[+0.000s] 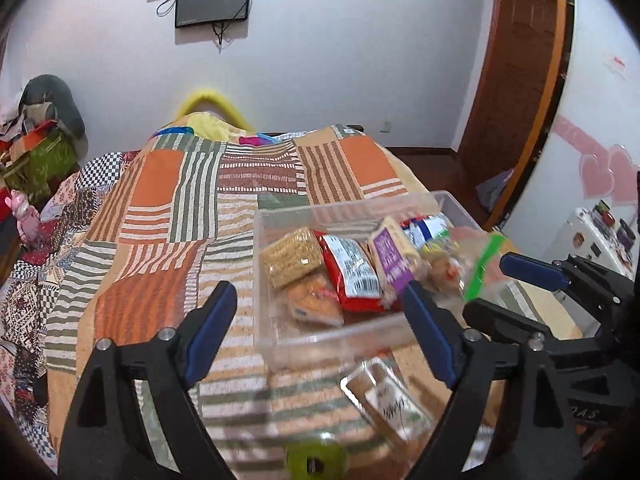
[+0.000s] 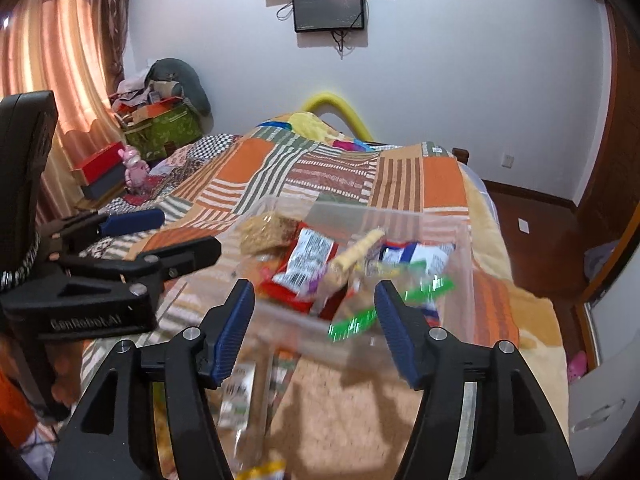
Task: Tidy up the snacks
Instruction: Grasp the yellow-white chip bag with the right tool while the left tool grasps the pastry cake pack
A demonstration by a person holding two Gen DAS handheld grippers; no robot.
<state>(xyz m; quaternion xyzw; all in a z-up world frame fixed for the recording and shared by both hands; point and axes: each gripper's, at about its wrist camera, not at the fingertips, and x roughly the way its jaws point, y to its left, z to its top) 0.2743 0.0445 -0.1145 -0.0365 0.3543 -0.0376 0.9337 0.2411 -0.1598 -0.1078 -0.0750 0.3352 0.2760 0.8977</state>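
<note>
A clear plastic bin (image 1: pixel 332 336) sits on the patchwork bedspread and holds several snack packs: a cracker pack (image 1: pixel 294 258), a red packet (image 1: pixel 352 270), a purple-labelled bar (image 1: pixel 390 252). A clear bag with a green strip (image 1: pixel 476 264) is blurred over the bin's right side; it also shows in the right wrist view (image 2: pixel 356 320). My left gripper (image 1: pixel 320 332) is open and empty, near the bin's front wall. My right gripper (image 2: pixel 316 328) is open, the green-strip bag between its fingers but not clamped. A clear snack pack (image 1: pixel 384 396) lies in front of the bin.
The bed's patchwork quilt (image 1: pixel 168 216) stretches ahead and left. A green round object (image 1: pixel 316 460) lies at the near edge. Boxes and a pink toy (image 2: pixel 136 168) crowd the left bedside. A wooden door (image 1: pixel 516 92) and floor lie right.
</note>
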